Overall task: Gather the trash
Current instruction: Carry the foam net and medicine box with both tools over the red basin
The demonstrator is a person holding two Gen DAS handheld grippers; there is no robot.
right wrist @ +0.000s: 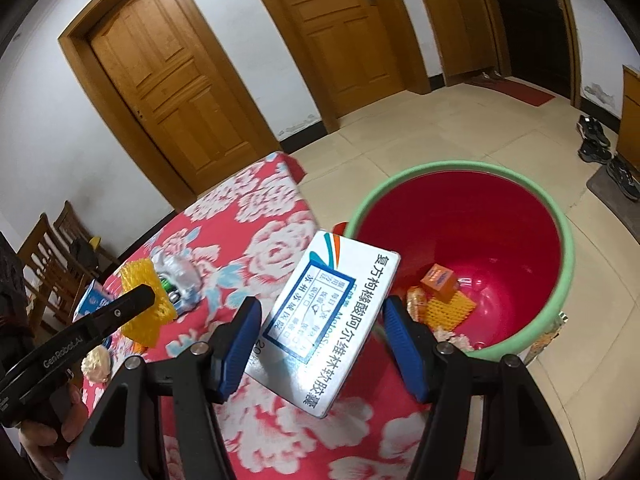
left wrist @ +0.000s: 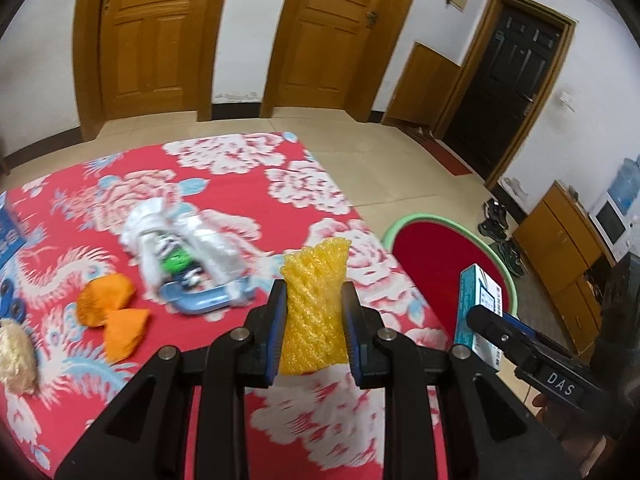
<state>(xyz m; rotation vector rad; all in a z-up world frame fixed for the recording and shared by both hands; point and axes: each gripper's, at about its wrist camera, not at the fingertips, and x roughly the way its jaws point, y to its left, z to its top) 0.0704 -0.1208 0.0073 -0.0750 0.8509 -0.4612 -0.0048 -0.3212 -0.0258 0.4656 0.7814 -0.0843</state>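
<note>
Yellow mesh [left wrist: 313, 308] is clamped by the left gripper [left wrist: 313, 312], a box [right wrist: 326, 332] by the right gripper [right wrist: 320, 344], at the tabletop [right wrist: 276, 216] edge beside the bin [right wrist: 562, 280].

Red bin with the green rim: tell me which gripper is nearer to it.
Right. The right gripper, holding the white box, is at the bin rim; the left gripper, clamping yellow foam netting, is farther back over the table.

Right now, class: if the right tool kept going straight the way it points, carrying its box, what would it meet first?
Probably the red bin: the right tool, shut on the white medicine box, aims at its near rim. Depth is unclear; it might clip the table edge.
</note>
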